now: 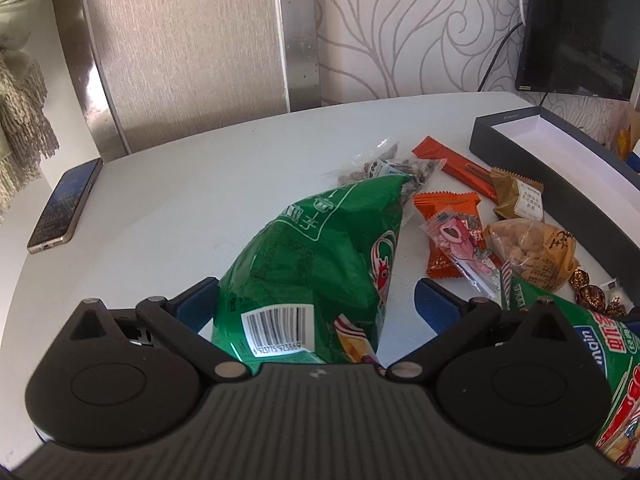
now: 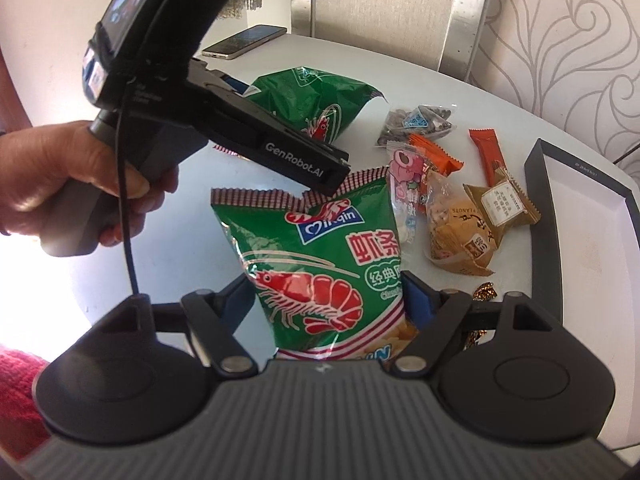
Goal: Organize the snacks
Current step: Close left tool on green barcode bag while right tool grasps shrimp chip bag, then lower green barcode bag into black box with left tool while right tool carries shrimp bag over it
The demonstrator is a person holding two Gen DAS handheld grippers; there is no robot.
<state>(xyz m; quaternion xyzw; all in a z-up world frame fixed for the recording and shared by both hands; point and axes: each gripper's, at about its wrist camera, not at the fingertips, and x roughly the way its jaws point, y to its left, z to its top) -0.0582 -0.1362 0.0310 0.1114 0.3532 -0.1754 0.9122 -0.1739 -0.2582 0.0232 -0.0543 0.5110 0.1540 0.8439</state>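
Observation:
Two green shrimp-chip bags lie on the white table (image 1: 180, 200). In the left wrist view, one green bag (image 1: 316, 264) lies between the fingers of my left gripper (image 1: 316, 300), which stands wide open around it; the left finger touches the bag, the right finger is apart. In the right wrist view, the second green bag (image 2: 320, 272) sits between the fingers of my right gripper (image 2: 328, 300), whose blue pads press its sides. The left gripper body (image 2: 240, 128) and the hand holding it show above the first bag (image 2: 320, 96).
Small snacks lie to the right: a seed packet (image 1: 384, 168), orange wrappers (image 1: 444, 224), a pink candy (image 1: 464, 248), a peanut bag (image 1: 532, 248), foil candies (image 1: 592, 292). An open dark box (image 1: 560, 148) stands at the right. A phone (image 1: 64, 204) lies far left.

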